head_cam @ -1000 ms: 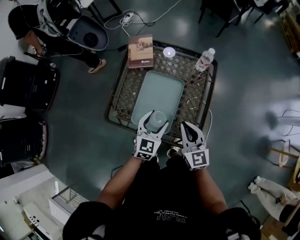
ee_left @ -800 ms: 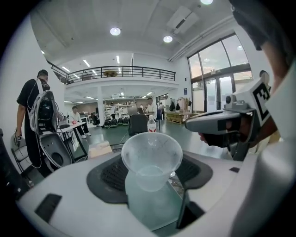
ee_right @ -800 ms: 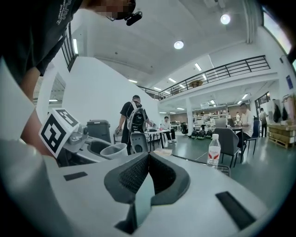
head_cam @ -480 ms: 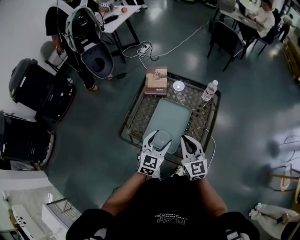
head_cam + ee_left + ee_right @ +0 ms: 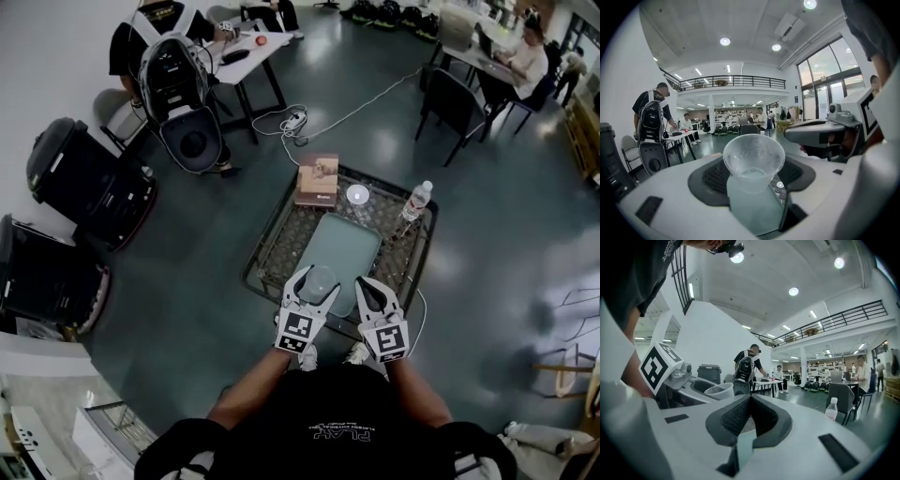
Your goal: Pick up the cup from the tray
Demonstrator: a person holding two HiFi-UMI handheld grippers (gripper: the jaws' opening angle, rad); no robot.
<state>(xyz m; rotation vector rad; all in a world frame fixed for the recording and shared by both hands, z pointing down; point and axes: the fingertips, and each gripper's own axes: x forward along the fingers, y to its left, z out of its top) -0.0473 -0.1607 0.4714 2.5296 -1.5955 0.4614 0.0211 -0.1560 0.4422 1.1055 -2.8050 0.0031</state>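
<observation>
A clear plastic cup (image 5: 321, 282) sits upright between the jaws of my left gripper (image 5: 317, 275), which is shut on it. In the left gripper view the cup (image 5: 753, 155) fills the middle, its empty mouth facing me. It hangs in the air above the near end of the pale green tray (image 5: 343, 244), which lies on a wire-mesh table (image 5: 277, 239). My right gripper (image 5: 367, 287) is beside it on the right, shut and holding nothing. Its own view shows the jaws (image 5: 750, 409) met at the tip, with the cup (image 5: 719, 390) off to the left.
On the far side of the table lie a book (image 5: 318, 180), a small white disc (image 5: 357, 195) and a water bottle (image 5: 413, 201). Black cases (image 5: 89, 183) stand to the left. People sit at desks beyond, and a cable (image 5: 347, 108) runs across the floor.
The view has risen and the table looks smaller and farther away. The left gripper stays shut on the cup and has drawn back to the tray's near end. The right gripper stays alongside.
</observation>
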